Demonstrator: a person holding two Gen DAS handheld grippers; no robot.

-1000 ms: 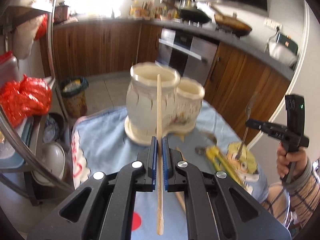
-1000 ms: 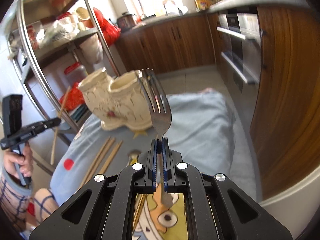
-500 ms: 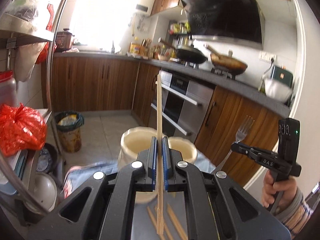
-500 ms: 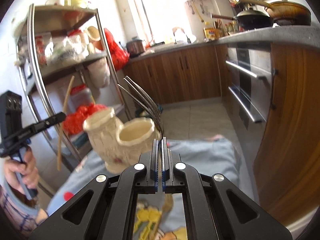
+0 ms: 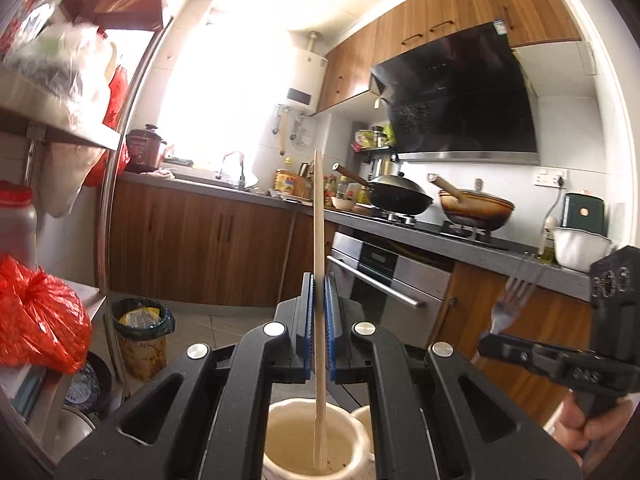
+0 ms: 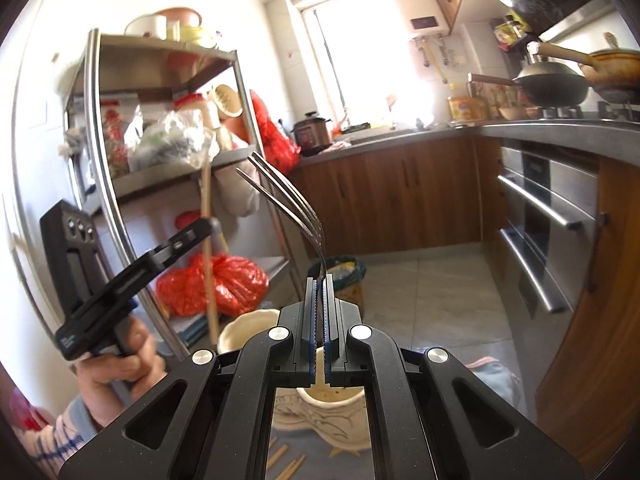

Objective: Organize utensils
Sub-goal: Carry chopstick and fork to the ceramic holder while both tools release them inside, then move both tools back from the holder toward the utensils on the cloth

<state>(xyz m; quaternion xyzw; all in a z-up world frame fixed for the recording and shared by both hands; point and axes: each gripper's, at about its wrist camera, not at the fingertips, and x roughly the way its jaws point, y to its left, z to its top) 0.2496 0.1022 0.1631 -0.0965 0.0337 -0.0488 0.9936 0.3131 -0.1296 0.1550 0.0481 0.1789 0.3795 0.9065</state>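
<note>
Left wrist view first: the left gripper [image 5: 319,332] has its fingers clamped on a single wooden chopstick [image 5: 319,280], held upright. The chopstick's lower end is already down inside the bigger cup of the cream holder [image 5: 308,438], which sits right under the gripper. Can't tell if the tip is touching the bottom. The smaller cup [image 5: 362,414] is just beside the big one, and both look otherwise empty from here. Off to the right of the holder, the right gripper shows up with its fork [image 5: 514,302], tines up.

Right wrist view: the right gripper [image 6: 319,320] is pinched tight on the fork's [image 6: 298,216] handle, tines pointing up and away, and it hangs directly above the smaller cup [image 6: 330,402]. The fork's lower end is hidden behind the fingers, so no idea how deep it is. On the table in front of the holder, a few more chopsticks [image 6: 288,462] are lying loose.

So I'd say we're early to midway: one chopstick and one fork are about to be dropped in, neither let go yet, and the loose chopsticks are left to collect.
</note>
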